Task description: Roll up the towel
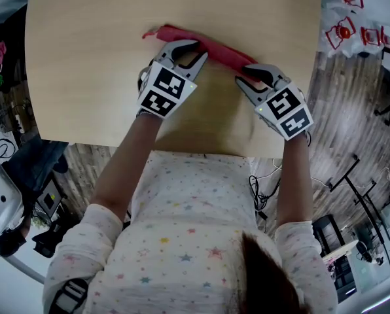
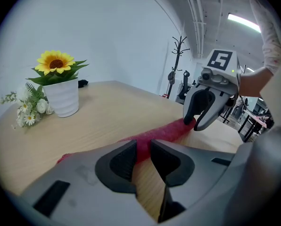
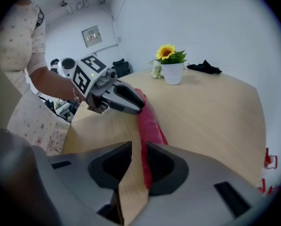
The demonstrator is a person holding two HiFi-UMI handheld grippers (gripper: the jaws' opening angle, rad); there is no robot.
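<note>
A red towel (image 1: 214, 48) lies rolled into a long thin roll, slanting across the wooden table (image 1: 84, 64). My left gripper (image 1: 201, 50) holds the roll near its middle; in the left gripper view the red cloth (image 2: 164, 131) fills the narrow gap between the jaws (image 2: 144, 147). At the roll's right end my right gripper (image 1: 241, 74) is closed on the towel. In the right gripper view the towel (image 3: 147, 119) runs along the inner edge of the right jaw (image 3: 139, 147). Each gripper shows in the other's view: the right gripper (image 2: 193, 124) and the left gripper (image 3: 139, 105).
A white pot with a sunflower (image 2: 65, 95) and small white flowers stands at the table's far side, also in the right gripper view (image 3: 172, 72). A black object (image 3: 204, 67) lies near it. The table's near edge runs just behind both grippers. Red-framed items (image 1: 352, 28) sit on the floor, right.
</note>
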